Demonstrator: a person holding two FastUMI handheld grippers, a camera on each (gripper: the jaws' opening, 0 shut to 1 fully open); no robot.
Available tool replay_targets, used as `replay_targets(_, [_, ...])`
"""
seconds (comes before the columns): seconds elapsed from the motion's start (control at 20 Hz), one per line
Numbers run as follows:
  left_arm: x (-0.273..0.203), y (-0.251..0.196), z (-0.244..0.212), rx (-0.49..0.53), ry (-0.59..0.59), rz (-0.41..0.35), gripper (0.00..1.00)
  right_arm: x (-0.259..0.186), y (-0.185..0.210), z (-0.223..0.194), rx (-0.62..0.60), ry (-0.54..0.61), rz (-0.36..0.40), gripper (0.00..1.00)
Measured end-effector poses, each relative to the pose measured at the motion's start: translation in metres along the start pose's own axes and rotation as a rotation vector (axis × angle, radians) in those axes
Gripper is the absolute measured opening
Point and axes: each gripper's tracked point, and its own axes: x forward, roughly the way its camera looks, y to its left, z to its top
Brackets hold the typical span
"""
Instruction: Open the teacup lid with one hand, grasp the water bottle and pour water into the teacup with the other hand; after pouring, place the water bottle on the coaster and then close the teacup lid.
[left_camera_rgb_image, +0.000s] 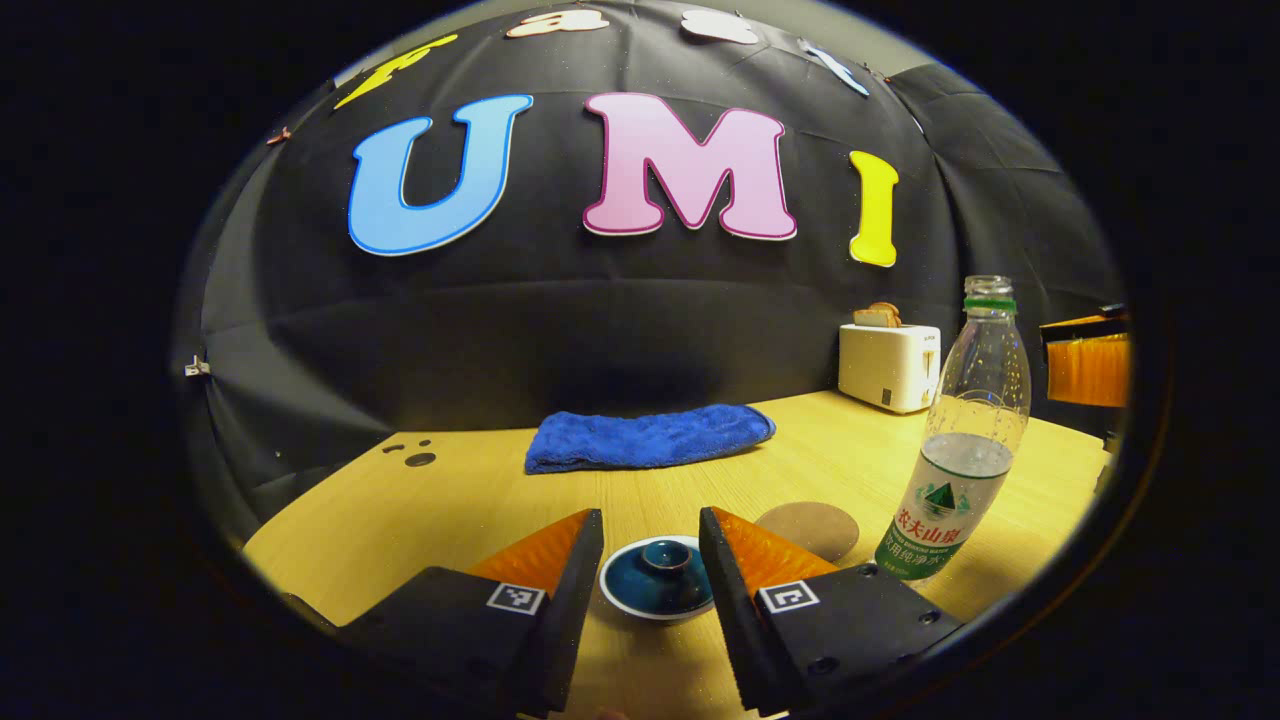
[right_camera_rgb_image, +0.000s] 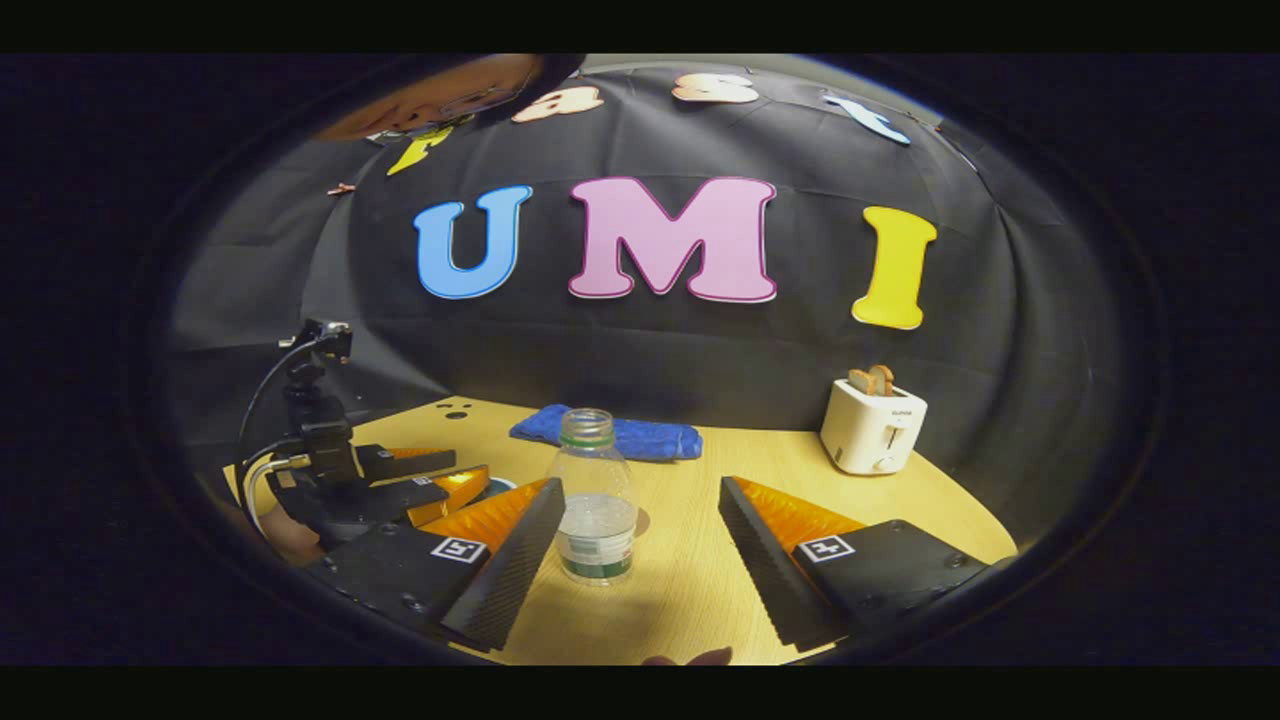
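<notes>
In the left gripper view a dark blue teacup lid (left_camera_rgb_image: 658, 579) with a small knob sits on its white-rimmed cup on the wooden table (left_camera_rgb_image: 420, 520). My left gripper (left_camera_rgb_image: 652, 545) is open, one finger on each side of the lid, not touching it. A round brown coaster (left_camera_rgb_image: 807, 529) lies just right of the cup. A clear uncapped water bottle (left_camera_rgb_image: 958, 445), about a third full, stands upright beside the coaster. In the right gripper view the bottle (right_camera_rgb_image: 594, 497) stands ahead of my open right gripper (right_camera_rgb_image: 640, 510), nearer its left finger. The left gripper (right_camera_rgb_image: 425, 480) appears at the left there.
A blue towel (left_camera_rgb_image: 648, 437) lies folded near the back wall. A white toaster (left_camera_rgb_image: 889, 364) holding bread stands at the back right, also seen in the right gripper view as the toaster (right_camera_rgb_image: 873, 424). Bare table stretches left of the cup.
</notes>
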Motion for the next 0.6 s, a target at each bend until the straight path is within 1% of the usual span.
replay_targets(0.1, [0.005, -0.008, -0.005, 0.005, 0.013, -0.017, 0.63, 0.003, 0.000, -0.008, -0.007, 0.012, -0.004, 0.96])
replay_targets(0.2, [0.009, -0.007, -0.012, 0.023, 0.037, -0.002, 0.63, 0.003, 0.004, -0.017, -0.002, 0.023, 0.000, 0.97])
replay_targets(0.35, [0.014, -0.010, -0.021, 0.024, 0.059, 0.001, 0.59, 0.004, 0.011, -0.027, 0.013, 0.039, 0.015, 0.96])
replay_targets(0.4, [0.016, -0.009, -0.021, 0.035, 0.061, 0.007, 0.54, 0.006, 0.011, -0.028, 0.018, 0.043, 0.016, 0.97])
replay_targets(0.45, [0.017, -0.010, -0.021, 0.044, 0.062, 0.009, 0.55, 0.007, 0.011, -0.031, 0.024, 0.047, 0.015, 0.96])
replay_targets(0.5, [0.017, -0.009, -0.021, 0.047, 0.063, 0.013, 0.51, 0.008, 0.012, -0.032, 0.029, 0.049, 0.015, 0.96])
replay_targets(0.6, [0.015, -0.007, -0.019, 0.045, 0.054, 0.024, 0.35, 0.011, 0.011, -0.036, 0.033, 0.050, 0.011, 0.97])
